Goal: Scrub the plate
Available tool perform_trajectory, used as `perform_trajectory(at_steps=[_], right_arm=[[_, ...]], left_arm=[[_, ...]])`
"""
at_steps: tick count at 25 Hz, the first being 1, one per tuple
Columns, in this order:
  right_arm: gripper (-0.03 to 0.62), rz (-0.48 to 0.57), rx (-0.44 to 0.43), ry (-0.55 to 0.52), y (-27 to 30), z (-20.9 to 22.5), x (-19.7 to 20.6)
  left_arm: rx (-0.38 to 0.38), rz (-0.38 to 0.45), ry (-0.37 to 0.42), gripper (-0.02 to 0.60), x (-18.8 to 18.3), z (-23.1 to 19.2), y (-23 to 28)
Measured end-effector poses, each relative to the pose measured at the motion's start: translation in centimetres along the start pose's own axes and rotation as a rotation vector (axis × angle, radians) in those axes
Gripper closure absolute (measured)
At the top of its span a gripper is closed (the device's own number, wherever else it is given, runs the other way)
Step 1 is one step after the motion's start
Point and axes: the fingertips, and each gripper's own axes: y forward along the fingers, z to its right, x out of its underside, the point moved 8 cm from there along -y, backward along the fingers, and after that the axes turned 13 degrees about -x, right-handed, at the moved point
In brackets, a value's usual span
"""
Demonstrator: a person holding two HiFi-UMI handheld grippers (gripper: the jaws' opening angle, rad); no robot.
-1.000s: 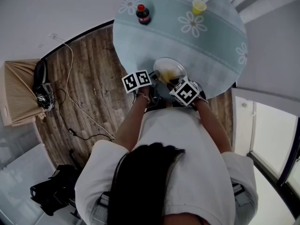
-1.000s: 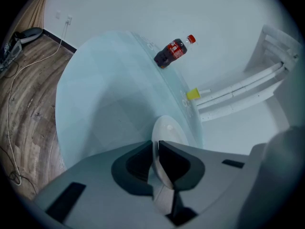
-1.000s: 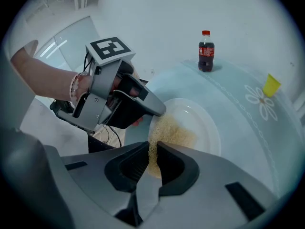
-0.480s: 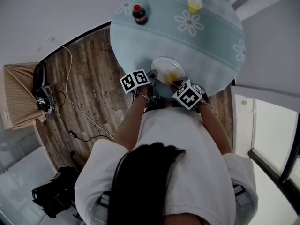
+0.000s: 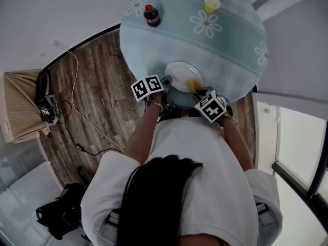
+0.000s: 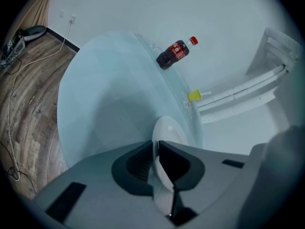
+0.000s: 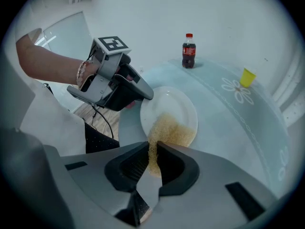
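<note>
- Left gripper (image 6: 155, 147) jaws pinch the rim of a round, glossy white plate (image 7: 167, 101)
- Right gripper (image 7: 153, 157) jaws clamp a coarse tan pad (image 7: 172, 129), which lies flat on the plate
- Counter (image 5: 233, 53) — round, pale blue

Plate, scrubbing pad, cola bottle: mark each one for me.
plate (image 7: 167, 103), right gripper view, bare white middle.
scrubbing pad (image 7: 167, 131), right gripper view, brown face on the plate.
cola bottle (image 7: 188, 51), right gripper view, red label.

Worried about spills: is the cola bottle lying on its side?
No, the cola bottle stands upright on the table.
</note>
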Motion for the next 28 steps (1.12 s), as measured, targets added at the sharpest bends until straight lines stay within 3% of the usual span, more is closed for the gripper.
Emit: perform_trajectory(at_steps=[28], right_arm=[[0.533, 0.058, 0.158, 0.087, -1.0, 4.8, -1.7]], left_arm=[[0.006, 0.005, 0.000, 0.537, 0.1, 0.0, 0.1]])
